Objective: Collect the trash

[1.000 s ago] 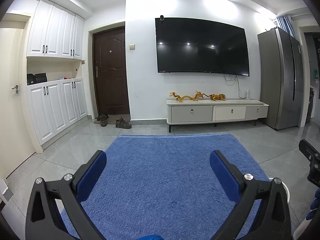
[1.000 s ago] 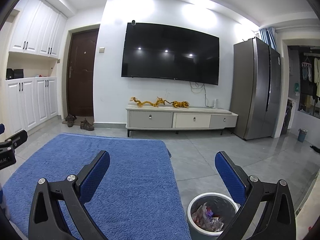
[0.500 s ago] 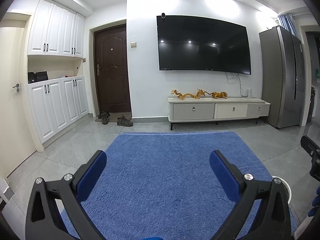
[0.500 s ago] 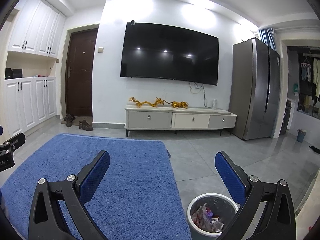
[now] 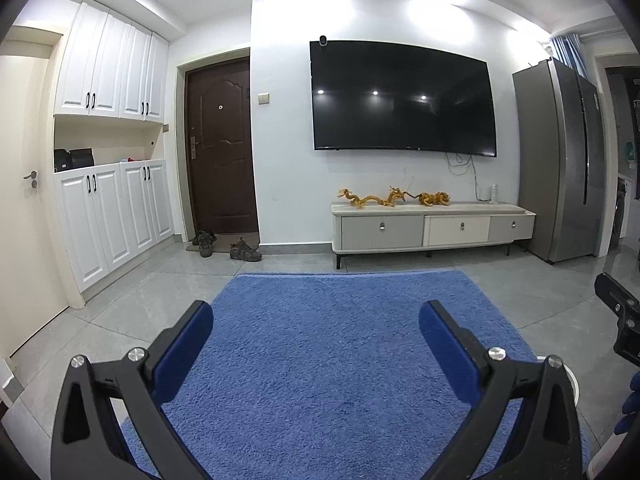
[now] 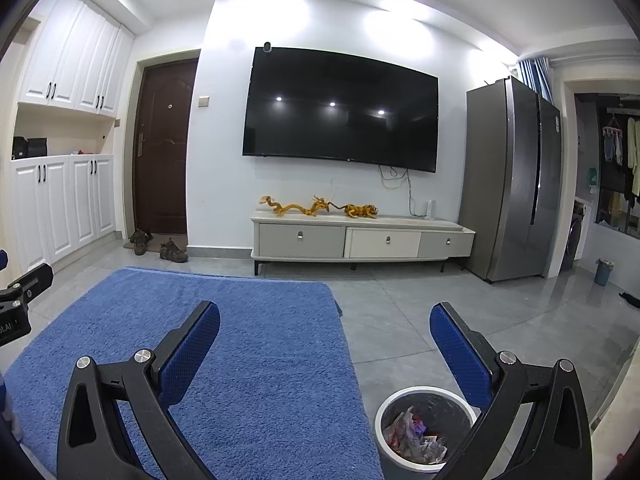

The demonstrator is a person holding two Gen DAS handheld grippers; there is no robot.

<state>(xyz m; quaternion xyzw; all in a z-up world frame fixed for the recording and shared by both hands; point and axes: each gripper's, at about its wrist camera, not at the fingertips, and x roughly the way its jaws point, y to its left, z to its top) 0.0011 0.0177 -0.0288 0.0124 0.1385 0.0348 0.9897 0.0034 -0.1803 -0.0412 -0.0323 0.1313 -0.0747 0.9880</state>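
Observation:
A white round trash bin (image 6: 390, 408) stands on the grey floor tiles just right of the blue rug (image 6: 240, 352), with crumpled wrappers (image 6: 416, 434) inside. My right gripper (image 6: 325, 320) is open and empty, held above the rug's right edge with its right finger over the bin. In the left wrist view my left gripper (image 5: 316, 318) is open and empty above the rug (image 5: 328, 344). Only a sliver of the bin's rim (image 5: 573, 380) shows behind its right finger. No loose trash shows on the rug or floor.
A low TV cabinet (image 6: 360, 240) with gold figurines stands under the wall TV (image 6: 340, 108). A steel fridge (image 6: 516, 184) is at right, white cupboards (image 5: 116, 216) and a brown door (image 5: 222, 148) with shoes (image 5: 244, 250) at left. A small blue bin (image 6: 603, 271) sits far right.
Both views have tilted slightly upward, so the far wall and TV cabinet sit a little lower in frame. Both grippers stay open and empty.

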